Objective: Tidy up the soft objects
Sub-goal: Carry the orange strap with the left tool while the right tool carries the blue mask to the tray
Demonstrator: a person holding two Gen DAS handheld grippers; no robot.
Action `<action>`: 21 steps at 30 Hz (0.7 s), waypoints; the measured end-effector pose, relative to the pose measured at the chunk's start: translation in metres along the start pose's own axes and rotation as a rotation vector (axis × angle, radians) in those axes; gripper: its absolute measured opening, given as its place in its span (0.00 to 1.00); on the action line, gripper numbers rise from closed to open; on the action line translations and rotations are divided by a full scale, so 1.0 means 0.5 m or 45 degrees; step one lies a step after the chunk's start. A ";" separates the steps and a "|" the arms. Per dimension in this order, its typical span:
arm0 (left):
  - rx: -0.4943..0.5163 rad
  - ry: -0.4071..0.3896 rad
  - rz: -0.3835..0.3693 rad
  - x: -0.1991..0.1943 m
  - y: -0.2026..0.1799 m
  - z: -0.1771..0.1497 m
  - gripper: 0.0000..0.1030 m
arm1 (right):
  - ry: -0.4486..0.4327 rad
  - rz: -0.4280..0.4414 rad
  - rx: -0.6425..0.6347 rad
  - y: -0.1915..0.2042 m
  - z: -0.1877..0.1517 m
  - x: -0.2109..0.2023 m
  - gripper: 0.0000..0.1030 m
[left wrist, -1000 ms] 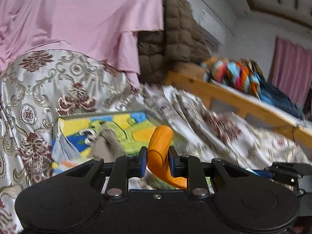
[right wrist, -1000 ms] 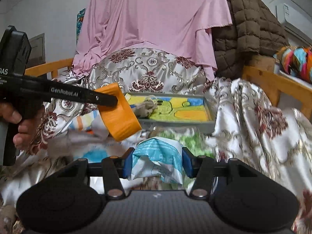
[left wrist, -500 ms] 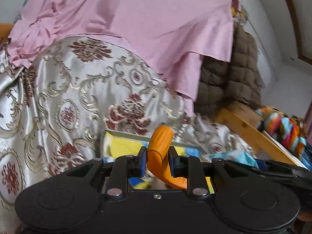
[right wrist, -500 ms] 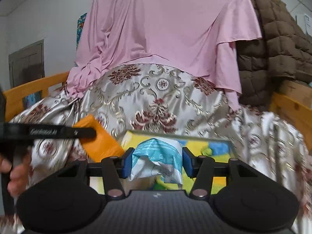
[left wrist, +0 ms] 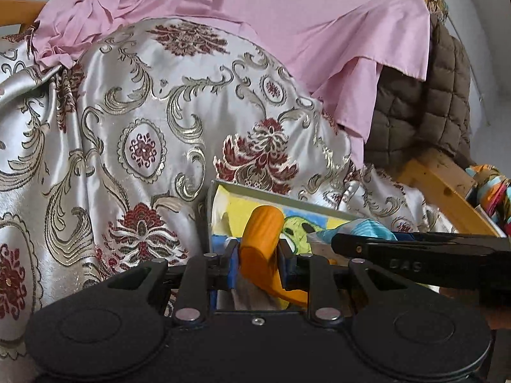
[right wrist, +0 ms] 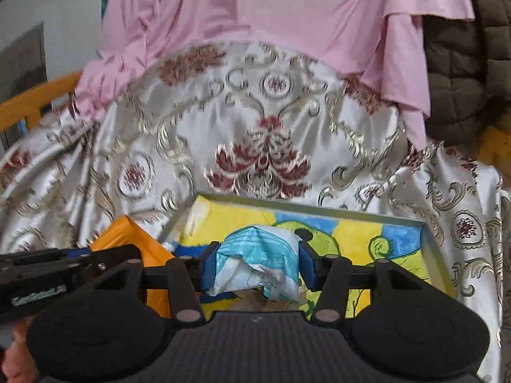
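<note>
Now over the tray [right wrist: 319,206], no longer short of it. Left claw [left wrist: 259,255] clamped on the orange pouch [left wrist: 263,239] above the tray's near-left corner; right claw [right wrist: 257,263] clamped on the blue-white packet [right wrist: 258,260] above its middle. Probably ready for dropping both in.

Soft, even daylight fills both views, with no hard shadows and no single lamp in sight. The silvery patterned bedspread [left wrist: 153,121] catches the light and shows pale sheen along its folds, brightest in the left wrist view. That view is sharp: the gold scrolls and dark red flowers have crisp edges. The right wrist view is smeared by motion, so the same pattern [right wrist: 265,159] looks streaked and the pink cloth [right wrist: 271,16] loses its creases. Both pictures bulge as a fisheye does, bending the wooden bed rail [left wrist: 447,188] and darkening the corners. The black tool bodies close to the lens stay dim and featureless.
</note>
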State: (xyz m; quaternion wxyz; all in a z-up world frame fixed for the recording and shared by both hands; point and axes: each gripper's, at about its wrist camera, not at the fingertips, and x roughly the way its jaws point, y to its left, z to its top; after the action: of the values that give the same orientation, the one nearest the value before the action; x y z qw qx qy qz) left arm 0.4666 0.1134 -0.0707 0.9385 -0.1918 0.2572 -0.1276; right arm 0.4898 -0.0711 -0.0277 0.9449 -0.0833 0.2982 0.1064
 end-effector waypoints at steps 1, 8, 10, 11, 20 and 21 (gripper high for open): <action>-0.005 0.004 0.000 0.003 0.001 -0.002 0.26 | 0.022 -0.017 -0.014 0.004 -0.001 0.012 0.54; 0.011 0.024 -0.003 0.013 0.003 -0.004 0.28 | 0.104 -0.067 -0.053 0.013 -0.013 0.047 0.55; 0.015 0.023 -0.005 0.014 0.002 -0.004 0.28 | 0.109 -0.070 -0.055 0.011 -0.016 0.049 0.56; 0.008 0.019 -0.010 0.014 0.003 -0.004 0.28 | 0.111 -0.072 -0.058 0.012 -0.018 0.050 0.57; 0.015 0.023 -0.029 0.024 0.002 -0.003 0.34 | 0.107 -0.102 -0.079 0.004 -0.024 0.046 0.66; 0.017 0.029 -0.029 0.026 0.001 -0.002 0.38 | 0.105 -0.103 -0.077 0.002 -0.025 0.045 0.67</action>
State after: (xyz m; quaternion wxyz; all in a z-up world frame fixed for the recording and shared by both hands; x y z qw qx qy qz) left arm 0.4769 0.1092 -0.0774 0.9353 -0.1868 0.2646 -0.1422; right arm 0.5009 -0.0693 -0.0508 0.9324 -0.1282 0.3299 0.0734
